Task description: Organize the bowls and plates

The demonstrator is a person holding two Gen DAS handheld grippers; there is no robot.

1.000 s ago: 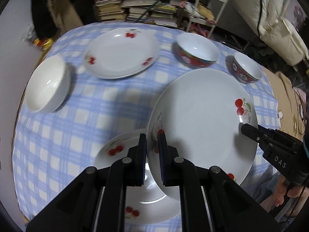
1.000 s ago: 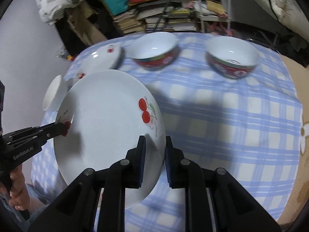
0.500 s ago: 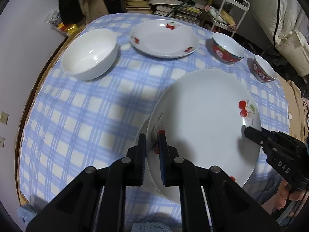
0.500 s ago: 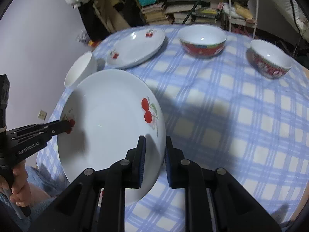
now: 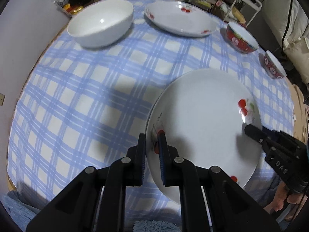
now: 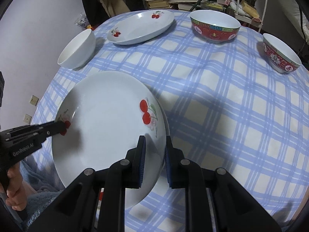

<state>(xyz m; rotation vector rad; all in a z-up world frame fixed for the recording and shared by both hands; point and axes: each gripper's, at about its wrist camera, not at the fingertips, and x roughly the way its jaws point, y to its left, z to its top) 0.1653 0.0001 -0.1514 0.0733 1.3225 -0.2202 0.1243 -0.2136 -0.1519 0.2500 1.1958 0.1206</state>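
Observation:
A white plate with red cherries [image 5: 202, 119] [image 6: 108, 119] hangs tilted low over the near edge of the table, held by its two opposite rims. My left gripper [image 5: 151, 136] [image 6: 63, 126] is shut on its left rim. At the other side my right gripper [image 6: 154, 138] [image 5: 248, 130] is shut on the right rim. A thin rim of a second plate [image 6: 167, 121] peeks out just below it. Farther back stand a white bowl [image 5: 100, 23] [image 6: 77, 48], another cherry plate [image 5: 179, 19] [image 6: 141, 27], a large red bowl [image 5: 241, 38] [image 6: 214, 27] and a small red bowl [image 5: 273, 65] [image 6: 280, 56].
The round table wears a blue checked cloth [image 5: 87, 96] [image 6: 231, 106]. Behind it are stacked books [image 6: 160, 0] and a white metal rack [image 5: 249, 3]. A grey wall runs along the left. A person's hands and a blue fleece lap lie at the near edge.
Both grippers have carried the plate sideways and a little down. The plate beneath it, plainly showing a second ago, is now almost covered. Both grips are unchanged.

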